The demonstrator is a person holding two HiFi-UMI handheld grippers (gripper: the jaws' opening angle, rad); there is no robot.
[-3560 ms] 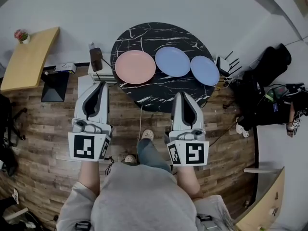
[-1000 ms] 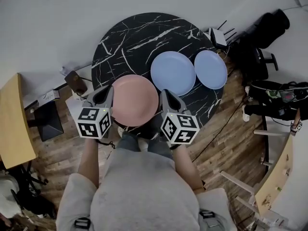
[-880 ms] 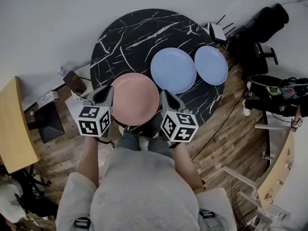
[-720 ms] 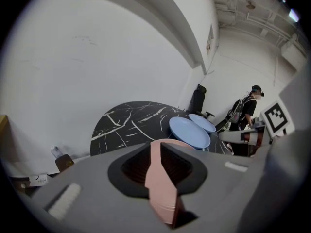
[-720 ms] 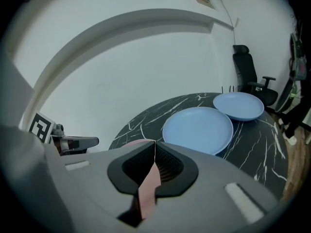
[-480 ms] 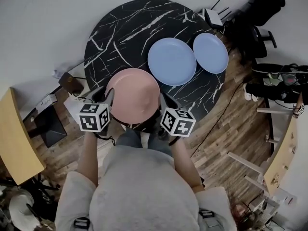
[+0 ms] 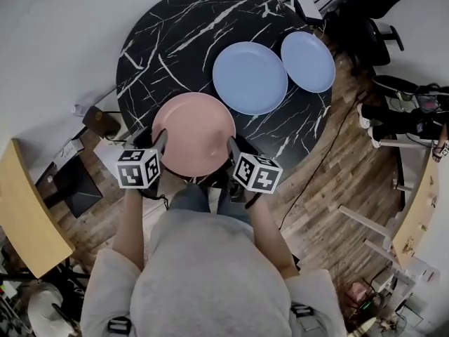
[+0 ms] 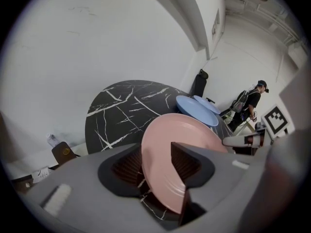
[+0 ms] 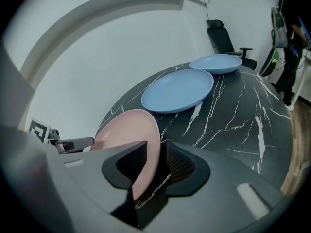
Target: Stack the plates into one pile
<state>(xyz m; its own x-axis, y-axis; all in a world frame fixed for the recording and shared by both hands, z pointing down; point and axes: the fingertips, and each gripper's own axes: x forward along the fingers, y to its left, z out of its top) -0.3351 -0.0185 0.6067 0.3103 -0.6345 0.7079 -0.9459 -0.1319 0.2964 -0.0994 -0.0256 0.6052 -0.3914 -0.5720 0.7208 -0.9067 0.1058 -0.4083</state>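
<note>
Both grippers wide open on the pink plate [image 7: 194, 133] — a grab that, by the look of it, could go wrong in several ways. Each takes only a shallow bite of thin rim, so a weak squeeze may let the plate slide out on the lift. If one side clamps before the other, the plate may tip or skid across the marble. It sits by the near edge of the table [image 7: 175, 34], so a shove towards the person could send it off. A lower jaw dragging on the tabletop could also jam the close.

The left gripper [image 8: 154, 164] has just been opening its jaws, and the plate's left rim runs between them, the pads not pressing on it. The right gripper [image 9: 154, 161] has likewise just been opening, with the opposite rim passing between its jaws, unclamped. The plate appears to lie flat on the table between the two, though whether it has left the surface cannot be told.

Beyond it lies the big blue plate [image 7: 250, 77], close to the pink one's far rim — a likely thing to knock when carrying. The small blue plate [image 7: 307, 51] lies just beside that, towards the table's far right.
</note>
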